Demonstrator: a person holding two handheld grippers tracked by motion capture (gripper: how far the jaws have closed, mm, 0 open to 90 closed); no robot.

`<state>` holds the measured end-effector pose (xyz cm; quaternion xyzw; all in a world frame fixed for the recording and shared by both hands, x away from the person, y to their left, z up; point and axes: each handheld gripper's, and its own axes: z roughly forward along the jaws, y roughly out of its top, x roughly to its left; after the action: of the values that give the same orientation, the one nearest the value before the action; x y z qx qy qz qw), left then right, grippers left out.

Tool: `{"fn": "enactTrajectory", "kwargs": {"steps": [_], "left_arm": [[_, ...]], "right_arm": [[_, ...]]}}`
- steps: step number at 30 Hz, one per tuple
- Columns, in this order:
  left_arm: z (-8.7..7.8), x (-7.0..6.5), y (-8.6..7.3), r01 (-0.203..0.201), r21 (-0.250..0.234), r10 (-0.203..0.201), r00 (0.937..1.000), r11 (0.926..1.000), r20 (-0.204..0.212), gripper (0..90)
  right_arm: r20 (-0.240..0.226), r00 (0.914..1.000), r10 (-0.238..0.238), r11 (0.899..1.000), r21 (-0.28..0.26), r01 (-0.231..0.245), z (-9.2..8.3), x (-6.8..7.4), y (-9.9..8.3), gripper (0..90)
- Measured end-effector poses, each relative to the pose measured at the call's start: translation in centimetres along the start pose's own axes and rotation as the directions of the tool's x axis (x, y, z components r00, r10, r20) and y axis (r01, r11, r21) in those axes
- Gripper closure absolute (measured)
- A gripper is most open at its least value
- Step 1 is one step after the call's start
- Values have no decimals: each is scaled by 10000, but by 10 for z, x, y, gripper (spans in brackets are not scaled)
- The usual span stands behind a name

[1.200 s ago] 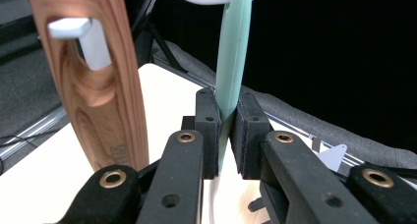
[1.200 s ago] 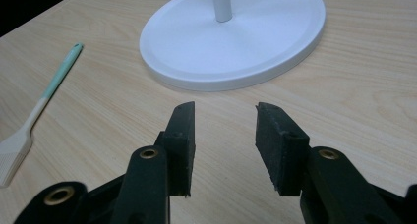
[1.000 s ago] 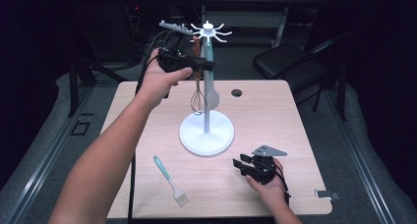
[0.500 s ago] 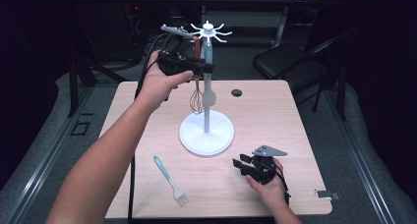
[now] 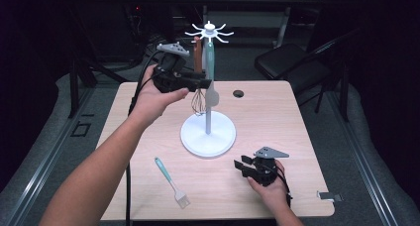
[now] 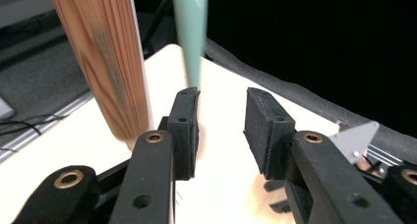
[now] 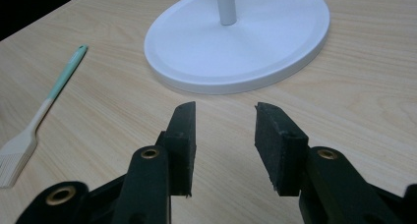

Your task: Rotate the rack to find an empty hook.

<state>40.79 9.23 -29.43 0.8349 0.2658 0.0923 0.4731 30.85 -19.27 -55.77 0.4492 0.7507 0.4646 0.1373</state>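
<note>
Landmark: white stand (image 5: 208, 136) on the tabletop (image 5: 277, 112).
Left tool (image 5: 204, 81): jaws just opened, empty, beside the hanging teal spatula (image 5: 210, 62).
Spatula axis: vertical, just ahead.
Right tool (image 5: 241, 165): wide, resting right of the stand.

Bystanders on my table

A basting brush (image 5: 171, 181) lies flat near my side of the table (image 5: 277, 117); a small black cap (image 5: 238, 93) sits far off, and a dark chair (image 5: 287, 62) stands beyond.
</note>
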Motion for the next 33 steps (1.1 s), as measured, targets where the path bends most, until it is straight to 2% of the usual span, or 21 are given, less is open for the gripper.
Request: {"fn": "enactTrajectory", "kwargs": {"steps": [8, 11, 15, 18, 20, 24, 25, 26, 27, 30, 33], "left_arm": [[8, 2, -36, 270, 219, -270, 9996, 9994, 12, 660], [11, 2, -51, 315, 289, -311, 9994, 9991, -131, 663], [14, 3, -74, 570, 305, -565, 9983, 9979, -157, 650], [15, 5, -87, 662, 411, -646, 9972, 9970, -387, 629], [14, 6, -99, 879, 176, -873, 9957, 9960, -322, 620], [15, 8, -122, 954, 278, -939, 9943, 9950, -510, 608], [15, 8, -129, 1017, 293, -992, 9921, 9944, -764, 608], [14, 9, -133, 1033, 351, -1013, 9933, 9940, -554, 608], [13, 10, -139, 1104, 263, -1088, 9924, 9935, -573, 608], [10, 10, -154, 1051, 297, -1021, 9907, 9940, -899, 604], [6, 12, -171, 1239, 93, -1223, 9871, 9922, -1032, 600]], "right_arm": [[55, 10000, -1, 10000, 39, 1, 0, 0, 0, 588], [9, 10000, -80, 10000, 31, 80, 0, 1, 0, 580], [117, 9995, -294, 9995, 73, 293, 0, 1, -1, 561], [214, 9989, -428, 9990, 110, 426, 0, 1, 0, 549], [265, 9985, -483, 9988, 118, 480, 0, 0, 0, 549], [50, 9972, -747, 9972, 105, 746, -1, 1, 0, 564], [6, 9967, -810, 9967, 106, 810, -1, 2, 0, 568], [19, 9964, -850, 9963, 108, 849, -1, 2, 0, 578], [49, 9949, -1011, 9947, 212, 1010, -3, 1, 1, 582], [89, 9964, -849, 9964, -28, 849, -2, 3, 2, 592], [108, 9974, -711, 9975, -47, 712, -4, 1, 3, 604]]}}
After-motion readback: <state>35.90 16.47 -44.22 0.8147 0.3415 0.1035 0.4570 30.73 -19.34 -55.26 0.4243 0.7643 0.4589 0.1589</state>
